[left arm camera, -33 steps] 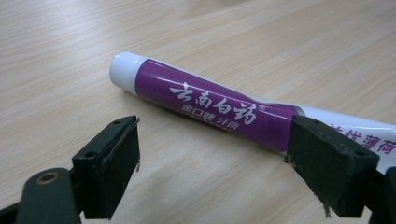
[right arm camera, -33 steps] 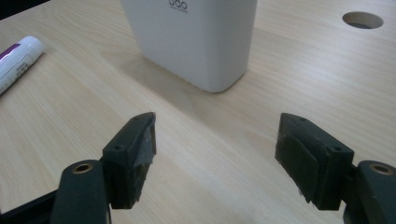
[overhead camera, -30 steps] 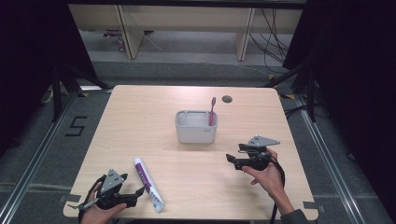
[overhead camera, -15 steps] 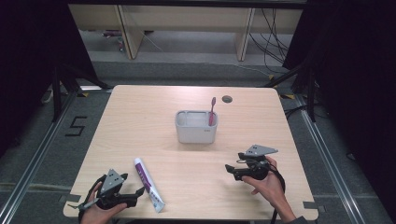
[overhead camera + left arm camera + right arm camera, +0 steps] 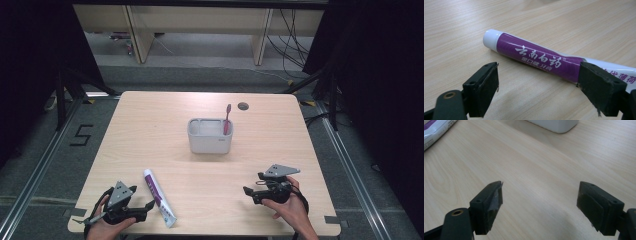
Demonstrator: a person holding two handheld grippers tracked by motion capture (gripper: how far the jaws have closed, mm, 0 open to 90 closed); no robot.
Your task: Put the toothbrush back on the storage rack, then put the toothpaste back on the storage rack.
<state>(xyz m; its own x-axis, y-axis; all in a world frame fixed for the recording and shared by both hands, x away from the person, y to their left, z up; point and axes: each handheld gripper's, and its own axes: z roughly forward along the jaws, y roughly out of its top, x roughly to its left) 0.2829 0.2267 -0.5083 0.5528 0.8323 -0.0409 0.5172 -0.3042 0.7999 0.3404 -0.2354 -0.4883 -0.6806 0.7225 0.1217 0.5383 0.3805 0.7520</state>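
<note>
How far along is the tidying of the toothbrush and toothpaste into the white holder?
Done: the toothbrush stands in the holder. In hand: nothing; the right gripper, jaws just opening, is empty, and the open left gripper waits beside the toothpaste tube. Left: gripping the tube and probably putting it in.

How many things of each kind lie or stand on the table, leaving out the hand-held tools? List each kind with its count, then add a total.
Toothpaste tube: 1, lying flat near the table's front edge
Toothbrush: 1, standing in the holder
White holder: 1, mid-table
Total: 3
</note>
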